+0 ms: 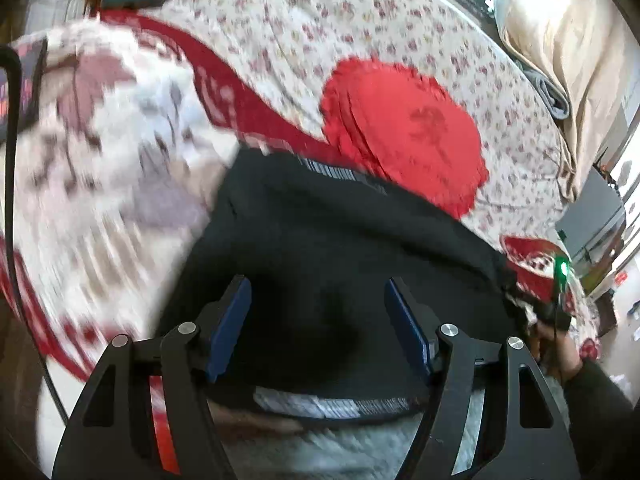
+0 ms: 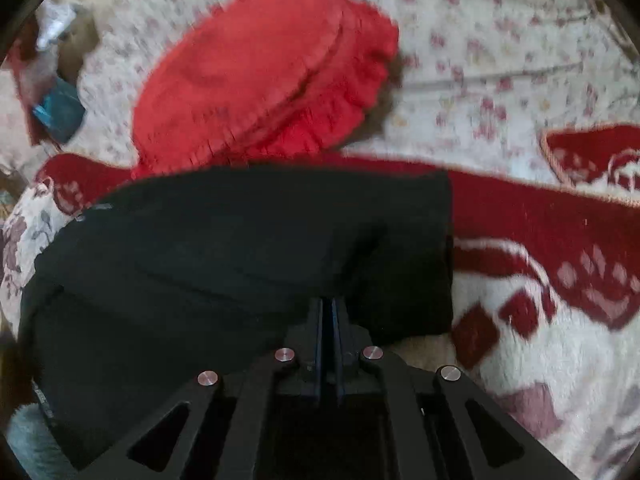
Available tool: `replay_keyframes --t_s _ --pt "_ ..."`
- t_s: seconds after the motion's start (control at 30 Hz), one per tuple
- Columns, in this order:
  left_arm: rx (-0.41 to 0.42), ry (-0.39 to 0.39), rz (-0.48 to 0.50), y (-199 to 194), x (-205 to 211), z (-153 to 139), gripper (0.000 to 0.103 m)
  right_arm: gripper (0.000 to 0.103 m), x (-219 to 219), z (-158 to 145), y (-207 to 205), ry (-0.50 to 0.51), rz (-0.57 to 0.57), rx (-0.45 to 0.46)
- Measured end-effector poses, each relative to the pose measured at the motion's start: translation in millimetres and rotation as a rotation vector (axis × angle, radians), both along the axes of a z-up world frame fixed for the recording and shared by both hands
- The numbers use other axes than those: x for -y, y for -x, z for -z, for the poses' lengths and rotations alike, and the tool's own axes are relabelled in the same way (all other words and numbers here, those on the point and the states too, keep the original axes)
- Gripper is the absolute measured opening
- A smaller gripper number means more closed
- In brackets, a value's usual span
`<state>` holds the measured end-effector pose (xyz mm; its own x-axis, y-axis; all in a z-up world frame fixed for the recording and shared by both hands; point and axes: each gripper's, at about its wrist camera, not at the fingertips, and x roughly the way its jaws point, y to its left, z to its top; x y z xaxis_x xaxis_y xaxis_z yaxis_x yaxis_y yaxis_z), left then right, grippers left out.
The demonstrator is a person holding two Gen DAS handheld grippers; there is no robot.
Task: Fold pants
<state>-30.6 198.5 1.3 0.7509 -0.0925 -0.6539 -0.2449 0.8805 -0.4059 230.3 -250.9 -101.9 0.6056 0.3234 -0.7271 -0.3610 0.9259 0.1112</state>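
Left gripper (image 1: 318, 300) level over black pants (image 1: 340, 240), jaws wide apart, empty. Right gripper (image 2: 329, 312) low, jaws pinched together at the pants' (image 2: 240, 240) near edge; fabric between them unclear.

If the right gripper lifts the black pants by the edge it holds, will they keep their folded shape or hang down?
The black pants would probably hang down: they are soft cloth that already creases and sags around the right gripper, which is shut on them. They look fairly light. On the fuzzy blanket they would likely drag rather than slide. The left gripper is open above them.
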Motion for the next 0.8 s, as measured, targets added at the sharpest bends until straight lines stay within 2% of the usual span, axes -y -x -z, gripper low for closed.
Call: replay_keyframes --t_s 0.13,0.23,0.27,0.33,0.4,0.63,0.73,0.8 --pt "-0.026 -0.070 -0.016 -49.5 -47.9 -19.4 0.071 0.004 2.2 7.0 17.0 0.034 -0.017 0.135" --pt "-0.101 -0.166 0.047 -104.8 -70.7 -16.3 0.073 0.004 3.8 7.3 20.3 0.016 -0.014 0.134" --pt "-0.123 -0.171 0.086 -121.7 -76.7 -10.5 0.073 0.004 5.8 7.7 20.1 0.003 -0.015 0.132" --pt "-0.177 -0.134 0.141 -147.9 -87.4 6.8 0.073 0.004 6.9 9.7 18.0 -0.032 -0.016 0.124" --pt "-0.221 -0.111 0.148 -165.2 -92.9 22.6 0.073 0.004 6.4 10.1 17.1 -0.060 -0.018 0.116" --pt "-0.262 0.094 0.190 -195.4 -105.6 62.5 0.072 0.004 8.5 12.1 14.4 -0.112 -0.022 0.100" --pt "-0.234 0.147 0.194 -198.7 -108.5 65.5 0.072 0.004 7.9 12.3 14.5 -0.104 -0.021 0.103" --pt "-0.222 0.217 0.200 -200.8 -111.0 65.6 0.056 0.004 6.8 12.3 14.7 -0.096 -0.020 0.107"
